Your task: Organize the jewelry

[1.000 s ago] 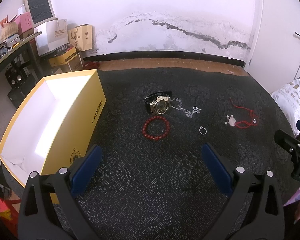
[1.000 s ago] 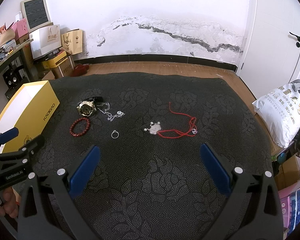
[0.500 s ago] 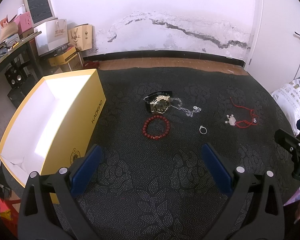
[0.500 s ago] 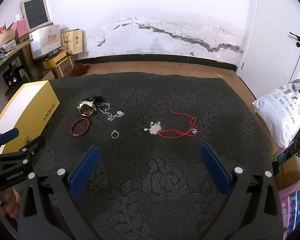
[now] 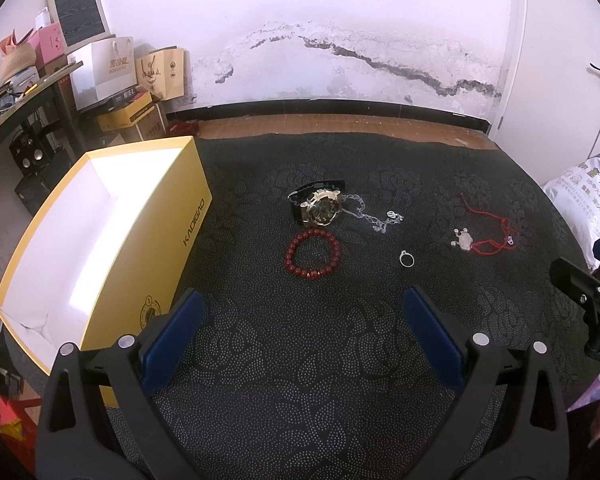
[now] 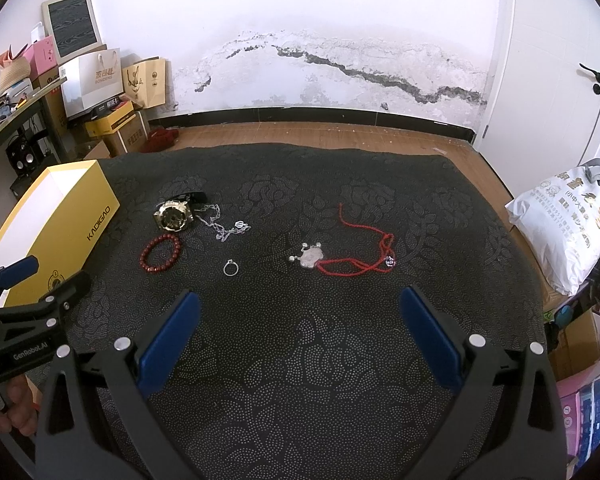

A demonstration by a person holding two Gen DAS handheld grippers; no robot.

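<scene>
On the dark patterned cloth (image 5: 300, 360) lie a gold watch (image 5: 319, 208), a silver chain necklace (image 5: 374, 216), a red bead bracelet (image 5: 312, 257), a silver ring (image 5: 406, 258) and a red cord with a silver pendant (image 5: 484, 236). They also show in the right wrist view: watch (image 6: 175, 216), chain (image 6: 224, 226), bracelet (image 6: 161, 253), ring (image 6: 231, 268), red cord pendant (image 6: 340, 260). An open yellow box (image 5: 100, 240) stands at the left. My left gripper (image 5: 302, 300) is open and empty, short of the bracelet. My right gripper (image 6: 298, 302) is open and empty, short of the ring and pendant.
Boxes and paper bags (image 5: 112, 68) are stacked by the wall at the back left. A white sack (image 6: 560, 220) lies off the cloth's right edge. Wooden floor (image 6: 320, 132) runs beyond the cloth's far edge. A white door (image 6: 572, 60) is at the right.
</scene>
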